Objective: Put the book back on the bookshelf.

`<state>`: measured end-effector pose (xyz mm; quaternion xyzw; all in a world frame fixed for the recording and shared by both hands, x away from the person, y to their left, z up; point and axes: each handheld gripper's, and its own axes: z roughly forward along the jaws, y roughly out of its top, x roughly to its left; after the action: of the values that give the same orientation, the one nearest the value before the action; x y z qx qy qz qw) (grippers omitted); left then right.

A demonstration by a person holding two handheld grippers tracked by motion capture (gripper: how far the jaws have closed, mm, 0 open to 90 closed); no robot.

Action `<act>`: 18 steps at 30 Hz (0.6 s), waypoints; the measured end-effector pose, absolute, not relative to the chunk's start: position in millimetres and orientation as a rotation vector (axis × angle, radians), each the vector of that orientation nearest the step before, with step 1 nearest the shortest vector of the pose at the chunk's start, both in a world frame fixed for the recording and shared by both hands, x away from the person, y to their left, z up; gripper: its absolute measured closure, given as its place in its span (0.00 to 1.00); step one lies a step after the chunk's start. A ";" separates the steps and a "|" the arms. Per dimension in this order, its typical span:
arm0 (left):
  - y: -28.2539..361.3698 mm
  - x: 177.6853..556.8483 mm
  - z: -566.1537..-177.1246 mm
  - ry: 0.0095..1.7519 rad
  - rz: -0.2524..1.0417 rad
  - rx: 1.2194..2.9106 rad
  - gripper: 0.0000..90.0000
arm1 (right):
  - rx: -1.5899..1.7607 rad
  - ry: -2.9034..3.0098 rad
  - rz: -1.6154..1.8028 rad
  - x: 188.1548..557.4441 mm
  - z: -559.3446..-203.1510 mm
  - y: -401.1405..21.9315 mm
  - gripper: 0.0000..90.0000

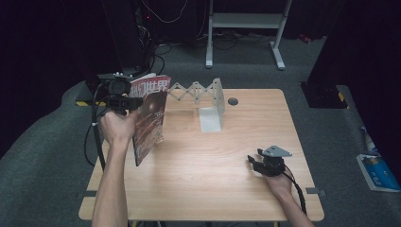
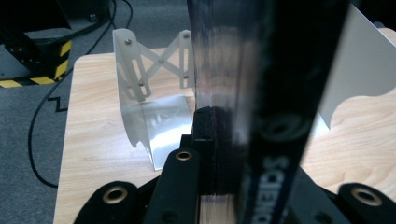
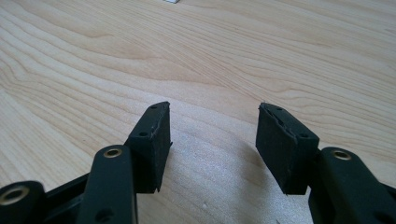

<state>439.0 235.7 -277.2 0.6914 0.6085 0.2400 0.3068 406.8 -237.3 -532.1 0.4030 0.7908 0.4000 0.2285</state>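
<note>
Black jaws of the left gripper (image 2: 212,154) are clamped on a magazine (image 2: 261,93), pinching its edge so that the glossy dark pages rise straight up between them in the left gripper view. From above, the left gripper (image 1: 124,99) hangs over the far left corner of the desk (image 1: 203,184), and the magazine (image 1: 150,118) stands upright on edge in its grip, red cover with white lettering at the top, lower corner reaching down toward the desk near the left edge. The left hand (image 1: 117,126) wraps the gripper's handle, with the forearm coming up along the left side and a black cable looping down beside it.

Just right of the magazine, at the far side of the desk, stands a pale metal book rack (image 1: 205,99) with a scissor-lattice span and flat end plates; in the left gripper view the rack (image 2: 149,93) lies beyond the jaws, one plate at the left and another showing to the right behind the magazine. A small dark round hole (image 1: 232,101) sits in the desk right of the rack.

Well apart from all that, the right gripper (image 1: 257,163) rests on the near right part of the desk, held by the right hand (image 1: 280,182). Its jaws stand apart with nothing between them, only bare pale wood grain (image 3: 215,154) showing in the gap
</note>
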 end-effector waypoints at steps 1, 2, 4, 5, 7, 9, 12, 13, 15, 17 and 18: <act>236.1 439.3 -277.7 1.612 0.644 1.821 0.92 | 1.110 2.177 1.102 406.7 -532.1 -237.3 0.50; 236.9 439.6 -277.7 1.612 0.649 1.821 0.92 | 1.109 2.178 1.101 406.7 -532.1 -237.3 0.50; 238.7 440.3 -278.7 1.617 0.656 1.798 0.92 | 1.107 2.179 1.100 406.8 -532.1 -237.2 0.50; 239.5 440.8 -279.6 1.622 0.657 1.782 0.92 | 1.107 2.179 1.098 406.8 -532.0 -237.2 0.50; 241.6 442.1 -281.5 1.633 0.660 1.766 0.93 | 1.107 2.179 1.098 406.8 -532.1 -237.3 0.50; 244.3 443.4 -284.3 1.647 0.665 1.748 0.93 | 1.107 2.179 1.098 406.8 -532.1 -237.3 0.50; 248.8 443.9 -289.0 1.662 0.681 1.723 0.93 | 1.116 2.178 1.098 406.4 -532.1 -237.1 0.50; 250.0 443.9 -290.6 1.668 0.683 1.710 0.93 | 1.116 2.178 1.098 406.4 -532.1 -237.0 0.50; 253.0 444.0 -293.4 1.673 0.693 1.689 0.93 | 1.113 2.179 1.097 406.5 -532.1 -237.0 0.50; 255.9 444.3 -295.8 1.682 0.690 1.668 0.93 | 1.112 2.180 1.095 406.5 -532.1 -236.9 0.50; 257.4 444.6 -297.1 1.684 0.692 1.662 0.93 | 1.112 2.180 1.094 406.5 -532.2 -236.9 0.50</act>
<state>444.6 257.4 -297.1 0.6359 0.6444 0.2648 0.3319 406.5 -236.9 -532.2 0.4038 0.7917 0.3975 0.2286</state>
